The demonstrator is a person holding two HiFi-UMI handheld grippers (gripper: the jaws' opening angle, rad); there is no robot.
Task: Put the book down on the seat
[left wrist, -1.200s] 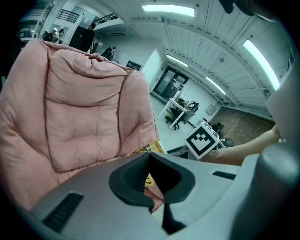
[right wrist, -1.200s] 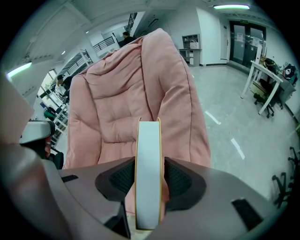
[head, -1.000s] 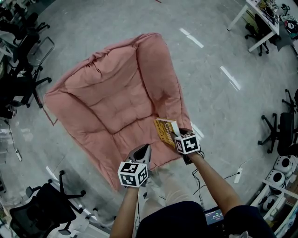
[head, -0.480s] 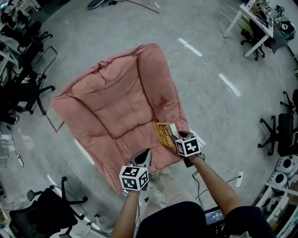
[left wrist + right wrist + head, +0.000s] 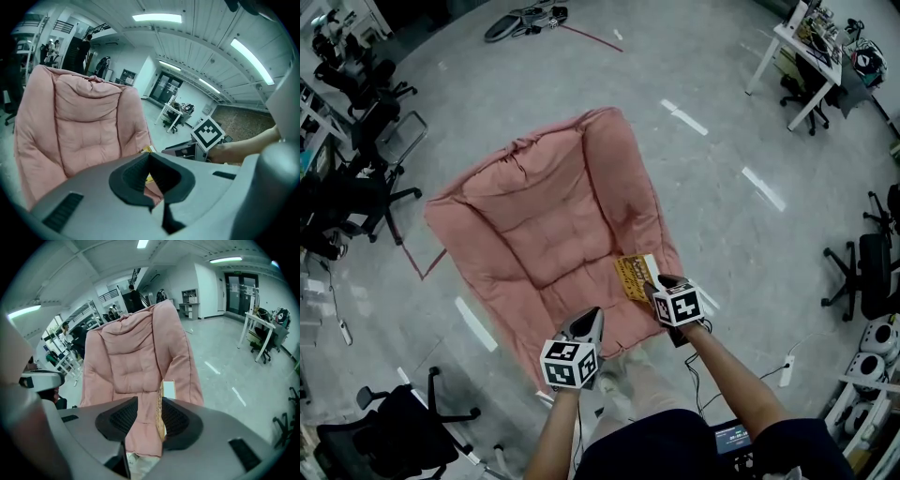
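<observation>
Since a second ago the head view has tilted up, so the chair shows smaller and lower in the picture, while the book [image 5: 635,277] keeps its place at the seat's front corner, at 5 o'clock from the seat's middle. It is a thin, flat rectangle. Its yellow printed cover faces up, its white page edge faces 3 o'clock, and its long axis runs from about 11 to 5 o'clock.

The right gripper [image 5: 150,404] has its jaws apart. The book's edge runs along the 3 o'clock jaw and the other jaw stands clear of it. Whether the book's full weight rests on the cushion I cannot tell.

The left gripper [image 5: 150,159], at 7 o'clock from the book, is closed to a point on nothing.

The chair [image 5: 544,216] is pink, soft and quilted, with puffed side rolls. Around it is smooth grey floor [image 5: 722,122].
</observation>
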